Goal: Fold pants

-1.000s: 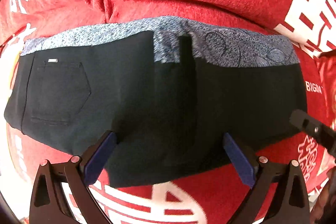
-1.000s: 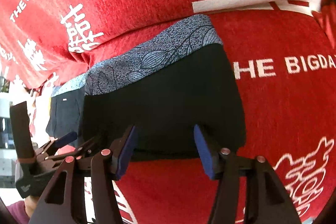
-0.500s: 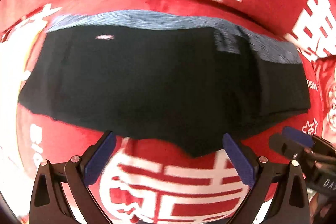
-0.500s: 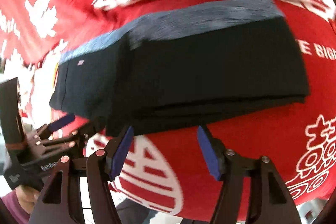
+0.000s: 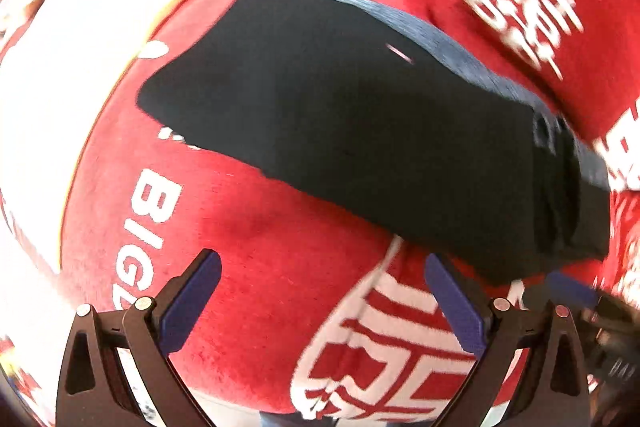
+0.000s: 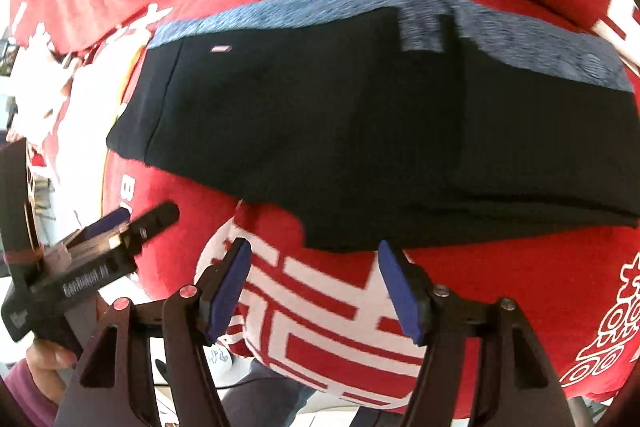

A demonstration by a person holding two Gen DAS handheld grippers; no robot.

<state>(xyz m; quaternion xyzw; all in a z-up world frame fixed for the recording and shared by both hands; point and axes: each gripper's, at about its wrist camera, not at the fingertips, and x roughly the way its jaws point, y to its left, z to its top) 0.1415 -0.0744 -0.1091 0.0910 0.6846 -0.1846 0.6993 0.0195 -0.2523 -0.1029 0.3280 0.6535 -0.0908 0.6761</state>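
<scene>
Judging the black pants with the blue-grey patterned waistband (image 6: 360, 131) already folded compact on the red printed cloth (image 6: 500, 287), I hold both the left hand-held gripper (image 5: 320, 291) and right hand-held gripper (image 6: 314, 279) apart and empty, needing only a final check.

Under my tongs spreads a red plush blanket (image 6: 500, 287) with white woven characters and lettering; beyond its left edge, bright glare.
</scene>
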